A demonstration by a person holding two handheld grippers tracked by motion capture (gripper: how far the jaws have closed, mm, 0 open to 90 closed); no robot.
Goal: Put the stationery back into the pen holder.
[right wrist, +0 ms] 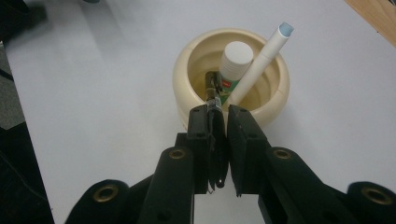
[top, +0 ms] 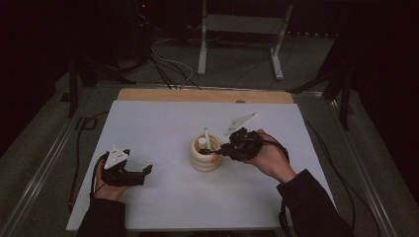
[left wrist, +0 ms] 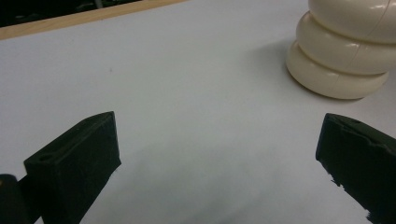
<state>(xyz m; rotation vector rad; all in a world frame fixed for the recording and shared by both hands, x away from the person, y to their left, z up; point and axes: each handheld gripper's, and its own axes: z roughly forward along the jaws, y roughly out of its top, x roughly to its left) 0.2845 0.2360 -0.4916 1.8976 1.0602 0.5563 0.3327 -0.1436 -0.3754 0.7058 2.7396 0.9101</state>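
Two grippers show — the right gripper pinches a thin metal clip over the cream pot near the desk's middle, the left gripper rests spread.

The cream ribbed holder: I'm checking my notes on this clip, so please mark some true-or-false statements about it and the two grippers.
1. The cream holder stands upright on the white table. True.
2. The holder is empty. False: a white-capped tube and a white pen stand in it.
3. The right gripper is shut on a thin dark clip at the holder's rim. True.
4. The left gripper grips the holder. False: its jaws stand open, apart from it.
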